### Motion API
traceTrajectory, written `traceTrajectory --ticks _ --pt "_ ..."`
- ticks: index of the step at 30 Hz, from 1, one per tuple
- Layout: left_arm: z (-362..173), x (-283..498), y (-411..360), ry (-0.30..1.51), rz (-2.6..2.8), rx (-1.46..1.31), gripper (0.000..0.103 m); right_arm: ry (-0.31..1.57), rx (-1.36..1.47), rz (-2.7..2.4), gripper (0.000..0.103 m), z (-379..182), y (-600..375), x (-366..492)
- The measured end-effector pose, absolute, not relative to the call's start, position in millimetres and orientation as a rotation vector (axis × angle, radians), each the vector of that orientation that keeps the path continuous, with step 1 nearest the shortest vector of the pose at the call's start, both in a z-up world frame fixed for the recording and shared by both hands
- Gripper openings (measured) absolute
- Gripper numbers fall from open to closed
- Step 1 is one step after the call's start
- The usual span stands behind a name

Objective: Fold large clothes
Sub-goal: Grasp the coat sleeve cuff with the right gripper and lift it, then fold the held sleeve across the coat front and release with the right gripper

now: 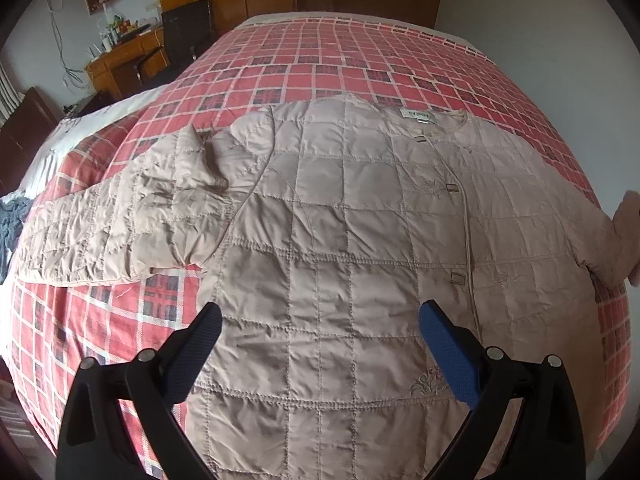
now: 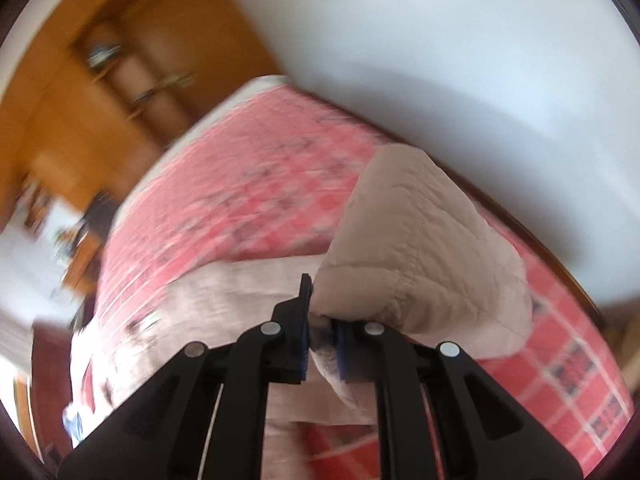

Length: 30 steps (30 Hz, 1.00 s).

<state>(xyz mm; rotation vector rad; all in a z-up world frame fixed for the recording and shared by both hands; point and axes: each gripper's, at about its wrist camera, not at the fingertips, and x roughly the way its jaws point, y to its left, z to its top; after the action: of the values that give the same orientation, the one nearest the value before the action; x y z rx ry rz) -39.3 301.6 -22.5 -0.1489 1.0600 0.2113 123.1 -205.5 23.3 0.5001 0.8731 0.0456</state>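
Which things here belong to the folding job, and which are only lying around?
Part of the job:
- quilted beige jacket, spread on the bed
- its right sleeve, clamped in the right gripper
- left gripper, open above the hem

Just lying about:
- red plaid bedspread
- wooden desk
- black chair
- grey cloth at the bed's edge

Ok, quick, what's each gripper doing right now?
Left gripper: open, empty, above the jacket.
Right gripper: shut on the jacket sleeve, lifted.
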Motion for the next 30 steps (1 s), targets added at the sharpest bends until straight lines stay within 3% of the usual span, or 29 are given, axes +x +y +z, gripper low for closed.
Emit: traceTrajectory --ticks 9,18,22,26,30 --pt "-20.6 -43.1 315.6 1.052 0.224 -0.179 0.099 0.912 0.269 0.363 0.009 31.3 -55.0 130.0" --pt "-14.7 -34.3 330.1 1.045 0.193 -0.228 0.099 1.027 0.091 0.548 0.01 -5.8 47.5 112.5" --pt "-9.5 -27.3 342.2 1.031 0.199 -0.267 0.099 1.089 0.022 0.646 0.018 -22.5 91.5 97.1" --pt "-5.9 -19.2 350.5 1.027 0.199 -0.288 0.099 1.128 -0.027 0.679 0.047 -32.3 107.7 80.0" --pt "-5.1 -6.0 348.2 1.034 0.162 -0.303 0.099 1.15 -0.013 0.717 0.049 -30.6 97.7 65.0"
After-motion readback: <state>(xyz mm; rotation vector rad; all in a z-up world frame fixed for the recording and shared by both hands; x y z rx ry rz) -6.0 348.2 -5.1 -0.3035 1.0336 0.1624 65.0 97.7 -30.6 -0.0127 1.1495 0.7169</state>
